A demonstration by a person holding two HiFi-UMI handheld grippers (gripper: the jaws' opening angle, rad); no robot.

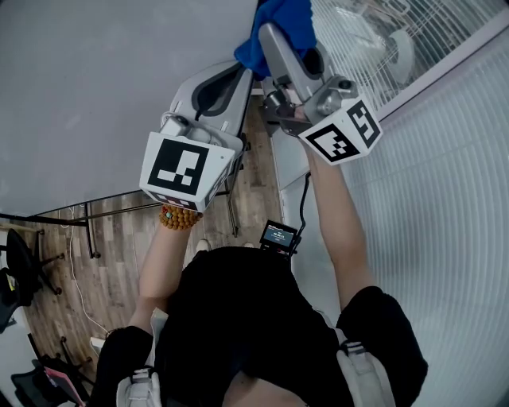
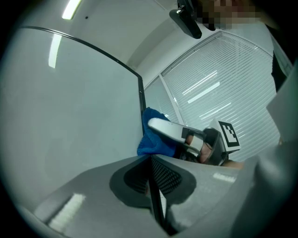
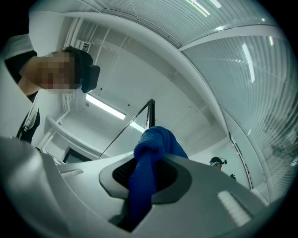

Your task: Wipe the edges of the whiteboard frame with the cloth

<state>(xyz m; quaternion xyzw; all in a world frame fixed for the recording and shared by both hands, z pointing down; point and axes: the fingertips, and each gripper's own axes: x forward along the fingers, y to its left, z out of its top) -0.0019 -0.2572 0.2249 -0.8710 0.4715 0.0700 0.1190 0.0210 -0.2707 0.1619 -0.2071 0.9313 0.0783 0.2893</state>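
Note:
The whiteboard [image 1: 95,79] fills the upper left of the head view, and its dark frame [image 2: 141,97] runs down its right edge. My right gripper [image 1: 278,32] is shut on a blue cloth [image 1: 290,16] that presses against that edge, high up. The cloth [image 3: 156,144] bunches out between the right gripper's [image 3: 144,172] jaws, with the frame [image 3: 150,114] just beyond. Lower down, my left gripper [image 1: 227,79] is shut, and the frame edge appears clamped between its jaws. The left gripper [image 2: 151,176] looks up along the edge at the cloth [image 2: 151,137].
A glass wall with white blinds [image 1: 445,199] stands close on the right. The whiteboard's black stand legs [image 1: 87,230] and cables lie on the wood floor [image 1: 119,262] at lower left, beside a black chair [image 1: 16,270]. Another person [image 3: 216,161] stands far off.

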